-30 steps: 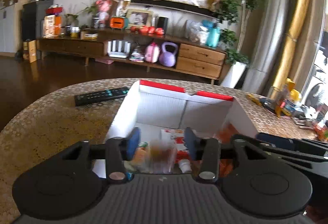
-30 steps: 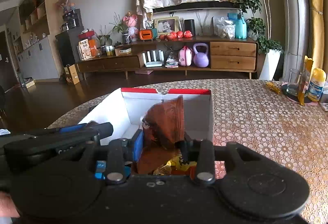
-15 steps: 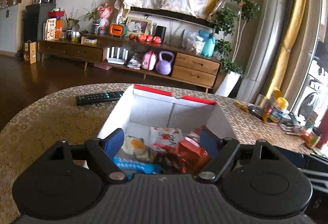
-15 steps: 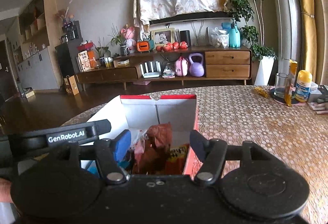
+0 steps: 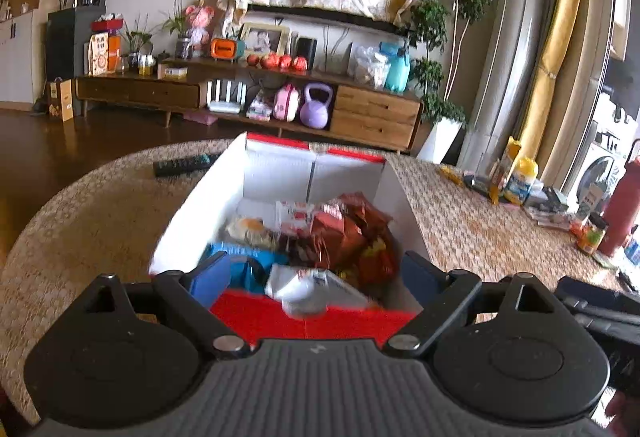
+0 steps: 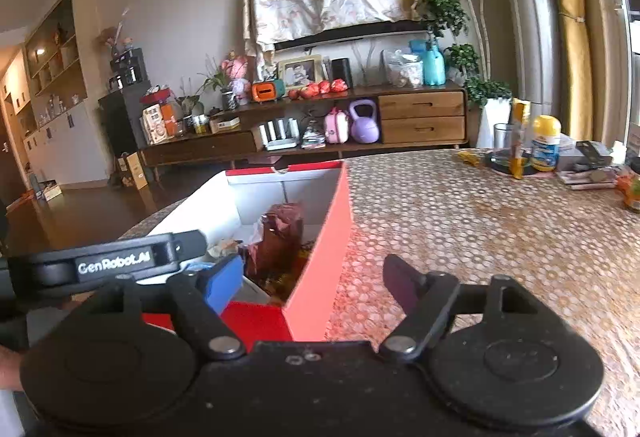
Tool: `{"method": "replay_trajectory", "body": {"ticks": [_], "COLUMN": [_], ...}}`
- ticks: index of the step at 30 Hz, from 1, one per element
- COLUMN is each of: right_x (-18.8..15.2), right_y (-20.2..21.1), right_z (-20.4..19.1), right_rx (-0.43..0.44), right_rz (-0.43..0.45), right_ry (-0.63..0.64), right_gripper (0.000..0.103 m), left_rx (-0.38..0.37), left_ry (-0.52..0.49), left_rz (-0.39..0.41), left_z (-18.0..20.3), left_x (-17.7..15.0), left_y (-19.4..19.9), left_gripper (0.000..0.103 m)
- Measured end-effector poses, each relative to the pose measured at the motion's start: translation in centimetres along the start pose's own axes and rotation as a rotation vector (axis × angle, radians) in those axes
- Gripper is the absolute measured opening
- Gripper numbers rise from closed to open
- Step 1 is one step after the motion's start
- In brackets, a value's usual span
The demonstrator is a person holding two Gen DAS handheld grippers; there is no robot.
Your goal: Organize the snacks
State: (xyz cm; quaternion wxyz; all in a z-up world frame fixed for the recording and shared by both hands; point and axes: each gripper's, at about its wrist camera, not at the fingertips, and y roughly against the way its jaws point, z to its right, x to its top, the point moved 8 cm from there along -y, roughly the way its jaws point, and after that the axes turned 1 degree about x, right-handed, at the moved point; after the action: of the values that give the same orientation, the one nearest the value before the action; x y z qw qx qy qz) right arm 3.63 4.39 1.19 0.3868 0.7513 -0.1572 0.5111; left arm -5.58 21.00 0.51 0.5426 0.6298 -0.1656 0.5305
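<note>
A red cardboard box with white inner walls (image 5: 276, 177) stands on the table, also in the right wrist view (image 6: 324, 249). It holds several snacks: a brown-red foil bag (image 5: 340, 233), a blue packet (image 5: 248, 265), a white packet (image 5: 312, 289) at the near wall. The brown bag (image 6: 280, 233) also shows in the right wrist view. My left gripper (image 5: 316, 277) is open and empty, just behind the box's near wall. My right gripper (image 6: 316, 281) is open and empty, straddling the box's near right corner. The left gripper's arm (image 6: 112, 261) crosses at the left.
A black remote (image 5: 184, 163) lies left of the box. At the table's far right stand a glass (image 6: 504, 145), a yellow-capped bottle (image 6: 546, 149), a red thermos (image 5: 622, 213) and small items. The patterned tablecloth (image 6: 460, 221) stretches right of the box.
Both grippers have opened and let their snacks drop into the box. Both have pulled back toward me; the right one has shifted right to the box's corner.
</note>
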Motion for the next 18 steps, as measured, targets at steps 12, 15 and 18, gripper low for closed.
{"method": "replay_trajectory", "body": {"ticks": [12, 15, 18], "right_x": [-1.1, -1.8, -2.2], "right_y": [2.4, 2.6, 2.9], "right_z": [3.2, 3.5, 3.5], "right_rx": [-0.073, -0.079, -0.079], "right_rz": [0.010, -0.008, -0.014], "right_ry": [-0.074, -0.074, -0.076], "right_gripper": [0.103, 0.103, 0.103], "left_rx": [0.035, 0.044, 0.042], "left_ry": [-0.050, -0.062, -0.070], "left_rz": [-0.077, -0.070, -0.059], "left_z": [1.6, 1.9, 2.1], "left_x": [-3.3, -3.3, -3.2], "left_y": [1.7, 2.1, 2.6], "left_gripper": [0.093, 0.093, 0.093]}}
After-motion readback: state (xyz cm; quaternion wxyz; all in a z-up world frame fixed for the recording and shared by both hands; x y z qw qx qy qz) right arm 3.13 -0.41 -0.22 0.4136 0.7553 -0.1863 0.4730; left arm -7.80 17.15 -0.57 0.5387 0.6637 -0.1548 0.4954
